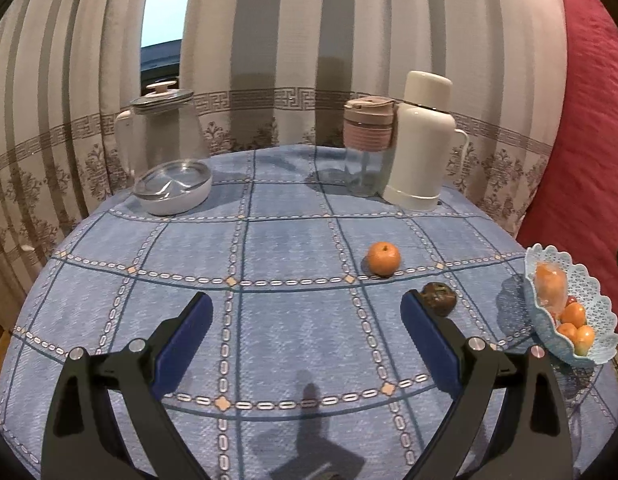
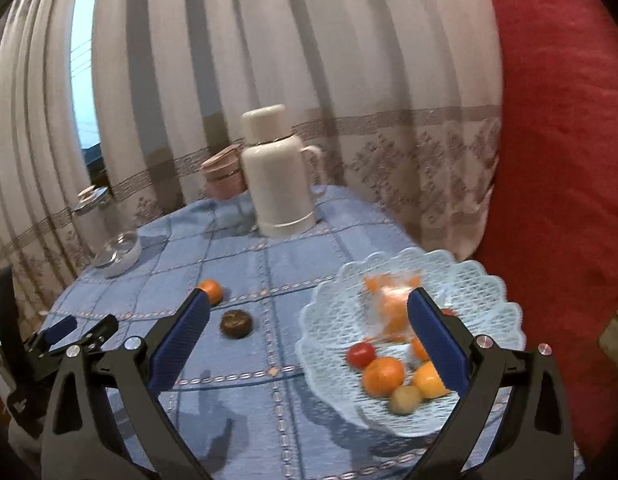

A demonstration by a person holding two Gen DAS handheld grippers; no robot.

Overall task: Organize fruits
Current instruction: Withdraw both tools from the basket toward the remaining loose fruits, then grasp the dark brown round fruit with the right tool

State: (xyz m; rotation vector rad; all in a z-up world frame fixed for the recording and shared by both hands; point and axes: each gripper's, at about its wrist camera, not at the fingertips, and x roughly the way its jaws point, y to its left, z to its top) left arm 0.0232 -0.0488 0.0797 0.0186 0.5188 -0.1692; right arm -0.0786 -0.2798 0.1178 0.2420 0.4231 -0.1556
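Fruit left loose on the desk [image 1: 269, 264] amounts to two pieces: in the left wrist view a tangerine [image 1: 384, 258] lies ahead and right of the left gripper [image 1: 307, 322], whose jaws are spread and empty, and a dark brown round fruit [image 1: 439, 298] sits just beside the right-hand jaw's tip; the lace-pattern fruit basket [image 1: 597, 312] stands far right. In the right wrist view the right gripper [image 2: 309, 320], jaws likewise spread and empty, hovers by the fruit basket [image 2: 489, 280], with the dark brown round fruit [image 2: 236, 323] and tangerine [image 2: 211, 290] off to its left. Neither fruit has a long axis; the left gripper looks nearer.
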